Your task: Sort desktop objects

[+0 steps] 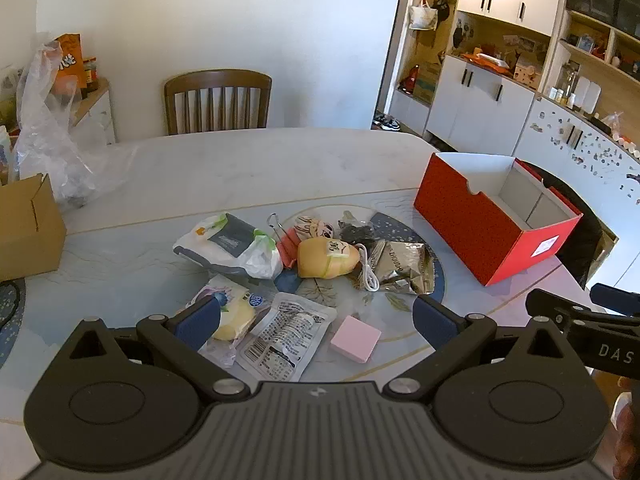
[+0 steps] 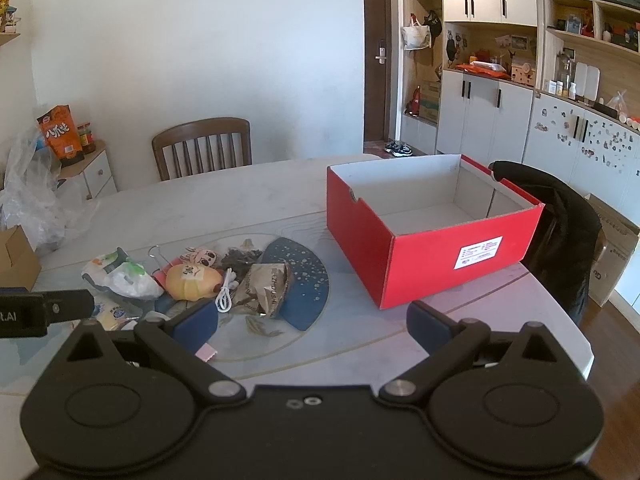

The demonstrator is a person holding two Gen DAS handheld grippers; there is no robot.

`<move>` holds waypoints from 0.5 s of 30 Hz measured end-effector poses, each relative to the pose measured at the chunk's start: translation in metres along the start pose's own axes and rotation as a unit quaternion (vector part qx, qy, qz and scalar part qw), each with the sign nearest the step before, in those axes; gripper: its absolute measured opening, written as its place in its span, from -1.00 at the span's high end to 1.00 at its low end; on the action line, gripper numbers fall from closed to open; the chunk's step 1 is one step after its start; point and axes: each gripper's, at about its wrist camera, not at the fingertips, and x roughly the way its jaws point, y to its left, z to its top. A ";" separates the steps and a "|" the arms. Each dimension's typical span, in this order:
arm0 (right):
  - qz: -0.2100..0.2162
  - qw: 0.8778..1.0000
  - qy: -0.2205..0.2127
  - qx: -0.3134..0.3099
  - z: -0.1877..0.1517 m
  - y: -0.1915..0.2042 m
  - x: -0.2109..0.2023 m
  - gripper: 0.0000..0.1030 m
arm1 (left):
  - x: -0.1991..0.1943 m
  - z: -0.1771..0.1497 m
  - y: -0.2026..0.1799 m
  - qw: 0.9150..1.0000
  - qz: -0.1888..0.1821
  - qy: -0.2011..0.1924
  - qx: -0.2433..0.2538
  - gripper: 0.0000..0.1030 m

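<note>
A pile of small objects lies on the table: a yellow plush toy (image 1: 327,258), a white cable (image 1: 369,272), a silver-brown snack packet (image 1: 404,266), a white pouch (image 1: 230,246), a clear printed packet (image 1: 280,336) and a pink block (image 1: 355,338). An open red box (image 1: 492,220) stands to the right and looks empty in the right wrist view (image 2: 432,224). My left gripper (image 1: 316,316) is open above the packet and the pink block. My right gripper (image 2: 312,322) is open and empty in front of the red box, right of the toy (image 2: 192,282).
A cardboard box (image 1: 28,228) and a plastic bag (image 1: 48,132) sit at the table's left. A wooden chair (image 1: 218,100) stands at the far side. A dark chair (image 2: 560,232) is behind the red box. Cabinets line the right wall.
</note>
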 end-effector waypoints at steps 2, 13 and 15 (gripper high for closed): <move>0.000 1.000 0.000 0.000 0.000 0.001 0.001 -0.96 | 0.000 0.000 0.002 1.000 -0.002 0.000 -0.001 -1.00; 0.001 1.000 0.000 -0.005 0.000 0.011 0.003 -0.96 | 0.000 0.003 0.008 1.000 0.002 -0.001 0.002 -1.00; -0.001 1.000 -0.002 -0.006 0.000 0.014 0.004 -0.96 | 0.001 0.003 0.009 1.000 0.000 0.000 0.008 -1.00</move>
